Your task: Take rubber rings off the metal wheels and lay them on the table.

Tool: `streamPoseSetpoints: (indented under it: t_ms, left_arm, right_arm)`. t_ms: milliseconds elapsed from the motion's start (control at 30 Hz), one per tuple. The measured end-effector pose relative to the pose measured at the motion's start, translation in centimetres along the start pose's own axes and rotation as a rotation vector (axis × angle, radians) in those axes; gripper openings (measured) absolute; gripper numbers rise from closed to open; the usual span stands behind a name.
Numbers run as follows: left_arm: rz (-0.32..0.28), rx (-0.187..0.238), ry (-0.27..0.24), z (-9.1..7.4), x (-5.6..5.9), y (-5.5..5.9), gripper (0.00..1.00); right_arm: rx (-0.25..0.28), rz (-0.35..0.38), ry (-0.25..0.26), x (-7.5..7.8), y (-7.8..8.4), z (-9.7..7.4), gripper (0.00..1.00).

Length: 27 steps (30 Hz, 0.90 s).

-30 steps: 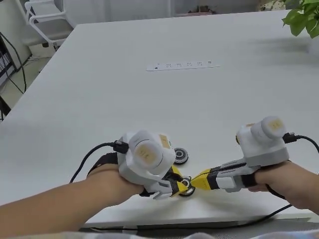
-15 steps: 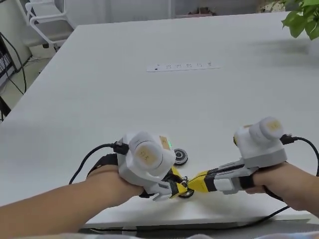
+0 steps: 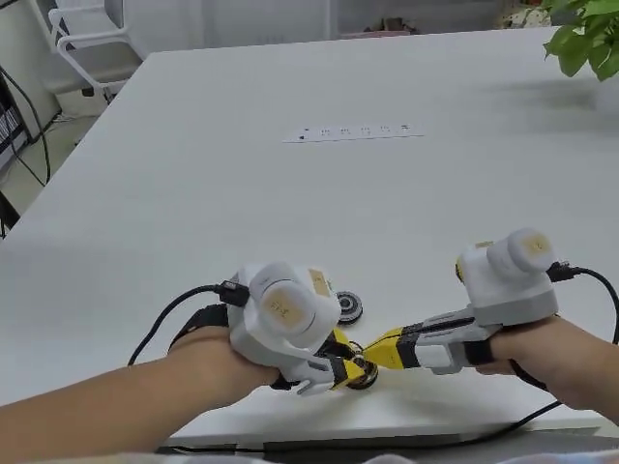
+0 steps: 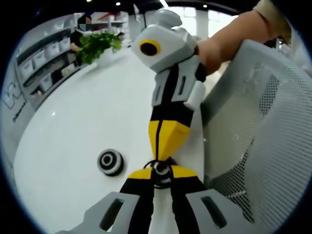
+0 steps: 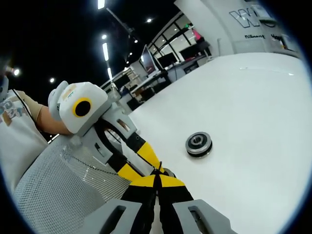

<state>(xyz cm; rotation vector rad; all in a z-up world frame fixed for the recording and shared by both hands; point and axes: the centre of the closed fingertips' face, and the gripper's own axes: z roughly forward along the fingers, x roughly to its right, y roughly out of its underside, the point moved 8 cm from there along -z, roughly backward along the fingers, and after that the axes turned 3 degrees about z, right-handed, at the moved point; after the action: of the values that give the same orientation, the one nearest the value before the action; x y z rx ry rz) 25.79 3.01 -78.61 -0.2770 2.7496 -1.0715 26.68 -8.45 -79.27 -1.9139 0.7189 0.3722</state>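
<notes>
Near the front edge of the white table (image 3: 290, 193), one metal wheel (image 4: 160, 168) was pinched in the left gripper (image 4: 160, 174), w/ the right gripper (image 5: 157, 178) met tip-to-tip from the opp. side, jaws pressed together prob. on its rubber ring (image 4: 153, 163); a second wheel (image 3: 348, 307) was seen lying just beyond.

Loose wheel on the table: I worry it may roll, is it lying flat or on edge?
Lying flat. The loose wheel rests on the table with its round face and hub pointing up.
</notes>
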Motion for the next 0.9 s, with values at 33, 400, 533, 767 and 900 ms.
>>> streamPoseSetpoints:
  t_ms: [33,400,533,767,900]
  left_arm:
    - [0.002,0.003,0.000,0.0,0.0,0.0,0.12]
    - [0.005,0.001,0.017,0.0,0.0,0.0,0.14]
    - [0.009,-0.002,0.026,-0.1,0.0,-0.1,0.17]
    - [-0.009,0.016,0.029,-0.7,-0.1,-0.4,0.19]
    - [-0.012,0.022,0.033,-1.1,0.0,-0.5,0.21]
  right_arm:
    - [-0.002,-0.004,0.001,0.0,0.0,0.0,0.00]
    - [-0.010,0.002,0.010,0.6,0.3,-0.3,0.00]
    - [-0.005,0.006,0.009,0.6,0.3,-0.3,0.00]
    - [0.006,0.014,0.009,0.3,0.1,-0.3,0.00]
    - [0.009,0.017,0.007,0.1,0.1,-0.3,0.00]
